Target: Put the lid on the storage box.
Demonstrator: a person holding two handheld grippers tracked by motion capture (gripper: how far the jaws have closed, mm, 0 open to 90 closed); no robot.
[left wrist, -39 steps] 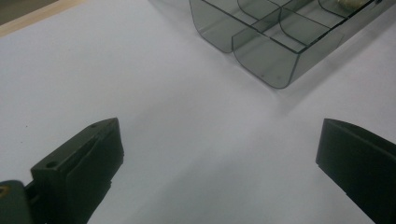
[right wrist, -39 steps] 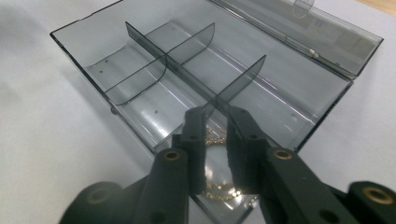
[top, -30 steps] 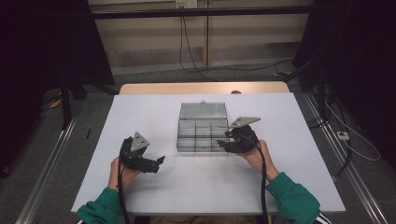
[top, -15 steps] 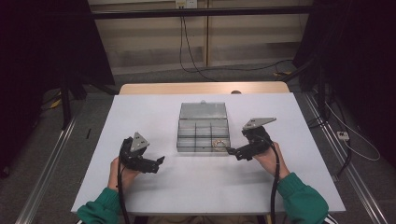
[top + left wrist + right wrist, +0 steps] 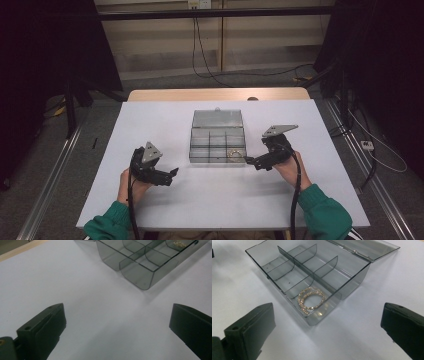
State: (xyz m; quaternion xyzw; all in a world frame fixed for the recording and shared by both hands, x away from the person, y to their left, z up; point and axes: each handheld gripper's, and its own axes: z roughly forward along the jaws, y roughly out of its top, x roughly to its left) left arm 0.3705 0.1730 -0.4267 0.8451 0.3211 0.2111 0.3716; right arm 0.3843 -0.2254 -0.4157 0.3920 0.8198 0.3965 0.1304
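Resting unmoved on the white worktop (image 5: 210, 200), left hand-held gripper (image 5: 172, 172) with jaws apart and empty, clear divided box (image 5: 217, 145) mid-worktop, gold bracelet (image 5: 311, 298) in its near right compartment, right hand-held gripper (image 5: 248, 161) drawn back beside the box, jaws just opened wide, empty.

High view looks down from above; both gripper views sit low, close over the surface (image 5: 200, 200), sharing the box (image 5: 218, 145).

Open gripper (image 5: 117, 325) before box (image 5: 147, 262)
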